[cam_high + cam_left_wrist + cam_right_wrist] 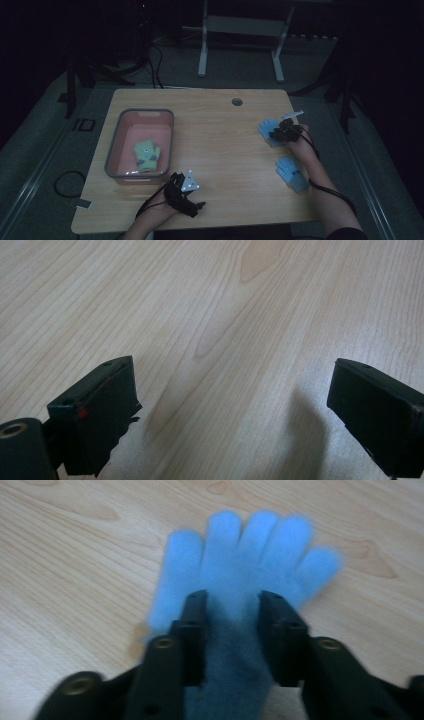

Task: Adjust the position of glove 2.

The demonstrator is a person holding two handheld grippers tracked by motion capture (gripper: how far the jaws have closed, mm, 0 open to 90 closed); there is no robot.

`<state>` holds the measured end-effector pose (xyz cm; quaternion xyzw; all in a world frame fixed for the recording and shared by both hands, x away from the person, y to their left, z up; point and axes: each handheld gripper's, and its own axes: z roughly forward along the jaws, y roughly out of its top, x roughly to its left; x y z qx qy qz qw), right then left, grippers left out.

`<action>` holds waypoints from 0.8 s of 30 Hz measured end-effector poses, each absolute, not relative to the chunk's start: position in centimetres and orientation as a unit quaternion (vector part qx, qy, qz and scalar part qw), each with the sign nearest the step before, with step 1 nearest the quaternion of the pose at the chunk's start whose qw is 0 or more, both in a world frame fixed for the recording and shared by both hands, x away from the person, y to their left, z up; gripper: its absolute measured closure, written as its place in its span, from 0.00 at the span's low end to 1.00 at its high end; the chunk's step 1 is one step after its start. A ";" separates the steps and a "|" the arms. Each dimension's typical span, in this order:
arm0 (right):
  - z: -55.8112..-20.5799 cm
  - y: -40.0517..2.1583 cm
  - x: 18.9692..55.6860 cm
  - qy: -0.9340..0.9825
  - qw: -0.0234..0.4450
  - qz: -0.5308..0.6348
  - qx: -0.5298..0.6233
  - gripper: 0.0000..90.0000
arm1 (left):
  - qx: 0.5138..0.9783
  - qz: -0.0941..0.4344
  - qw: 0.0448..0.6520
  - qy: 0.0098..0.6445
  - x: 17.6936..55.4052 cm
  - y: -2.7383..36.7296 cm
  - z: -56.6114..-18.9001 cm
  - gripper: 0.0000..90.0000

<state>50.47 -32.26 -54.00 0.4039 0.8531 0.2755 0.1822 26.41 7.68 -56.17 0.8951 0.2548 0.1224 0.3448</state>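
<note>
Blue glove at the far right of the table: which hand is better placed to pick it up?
Right. The right gripper is already on the blue glove, its fingers set either side of the palm. The left gripper rests open over bare table, near the pink bin.

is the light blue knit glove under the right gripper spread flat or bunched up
Spread flat: the light blue knit glove lies on the wooden table with all five fingers fanned out, its palm between the right gripper jaws.

2 light-blue gloves [269, 131], green glove [147, 155], pink bin [117, 145].
</note>
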 end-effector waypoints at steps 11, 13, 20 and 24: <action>-52.5 -31.4 49.9 0.836 0.157 0.283 0.443 0.95 | 0.903 0.121 0.334 0.241 26.3 7.5 -56.5 0.07; -51.7 -31.1 49.5 0.834 0.157 0.289 0.444 0.95 | 0.903 0.122 0.334 0.242 26.3 7.5 -56.5 0.07; -48.0 -29.5 47.1 0.823 0.162 0.327 0.435 0.96 | 0.902 0.120 0.335 0.243 26.3 7.5 -56.5 0.07; -46.0 -28.2 45.2 0.822 0.171 0.341 0.423 0.96 | 0.901 0.121 0.337 0.245 26.3 7.5 -56.4 0.07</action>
